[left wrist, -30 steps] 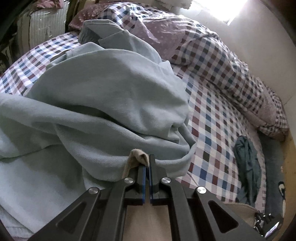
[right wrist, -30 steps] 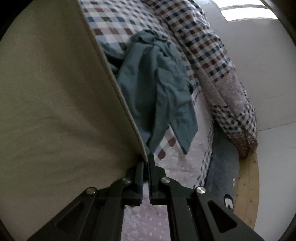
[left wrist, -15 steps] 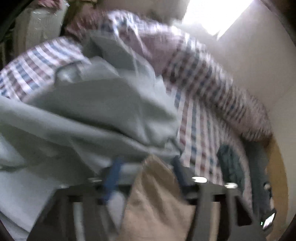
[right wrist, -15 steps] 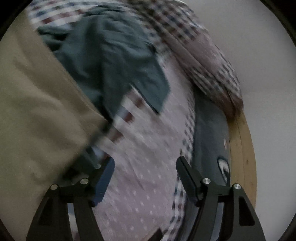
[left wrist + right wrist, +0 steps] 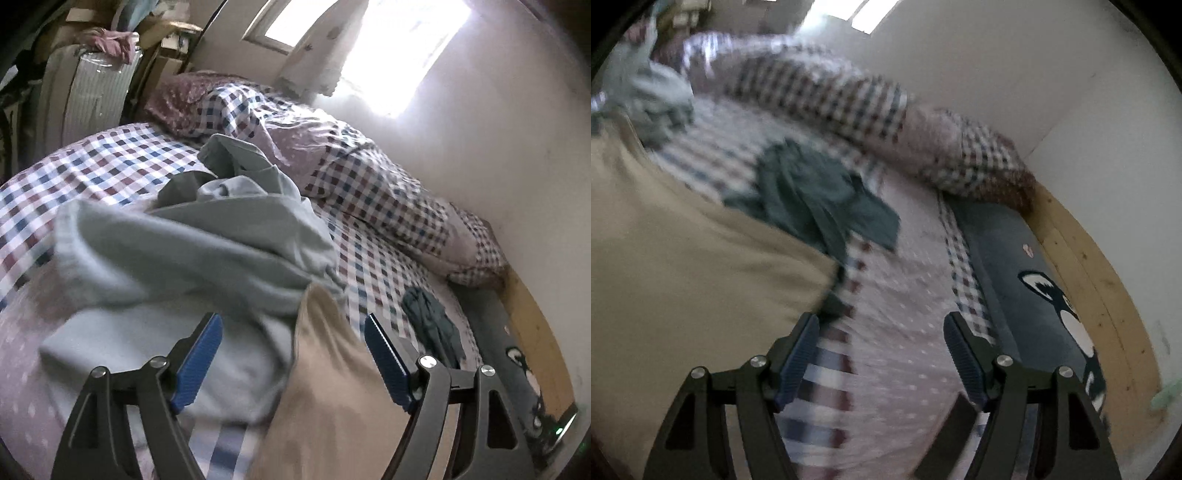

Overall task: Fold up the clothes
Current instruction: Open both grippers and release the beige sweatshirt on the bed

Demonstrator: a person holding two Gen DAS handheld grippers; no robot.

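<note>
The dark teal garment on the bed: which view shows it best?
The right wrist view: the dark teal garment lies crumpled mid-frame, large though motion-blurred. The left wrist view shows it only small, near the bed's right edge.

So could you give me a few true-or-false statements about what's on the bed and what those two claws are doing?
1. The left gripper clamps the beige garment. False: its jaws are opening, pads apart.
2. A dark teal garment lies crumpled on the checked sheet. True.
3. The right gripper is open with nothing held. True.
4. The pale blue garment is neatly folded. False: it lies in a rumpled heap.
</note>
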